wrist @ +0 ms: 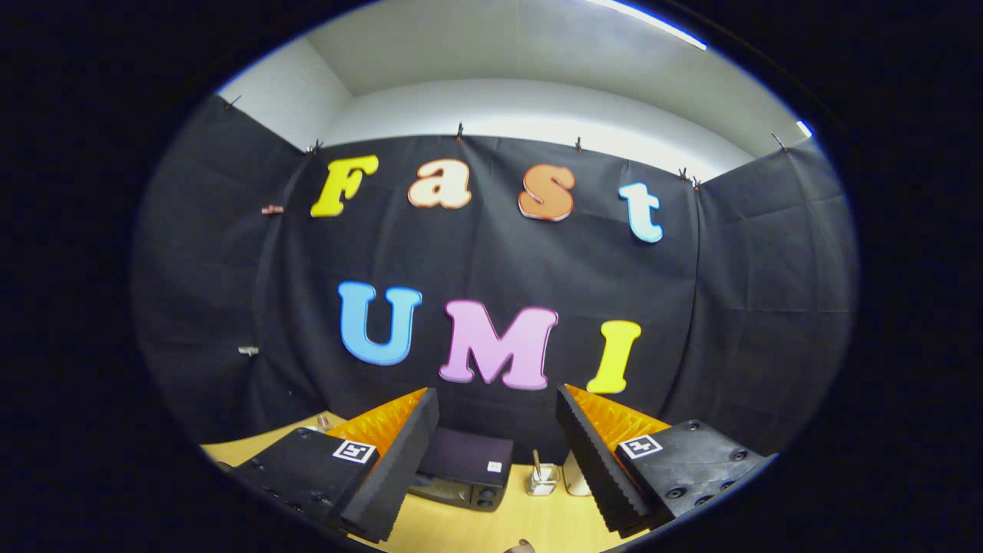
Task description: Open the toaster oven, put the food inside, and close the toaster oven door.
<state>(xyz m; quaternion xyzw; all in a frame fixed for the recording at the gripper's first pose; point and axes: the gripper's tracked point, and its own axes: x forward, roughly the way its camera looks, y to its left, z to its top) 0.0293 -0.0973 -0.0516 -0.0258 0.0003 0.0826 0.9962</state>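
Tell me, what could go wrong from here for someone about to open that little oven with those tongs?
1. The tongs are open and empty, aimed high at the booth wall; the toaster oven sits low beyond them, so the approach might misjudge its door.
2. A small glass jar with a stick in it and a pale container stand close beside the oven on the wooden table; a wide swing could knock them over.
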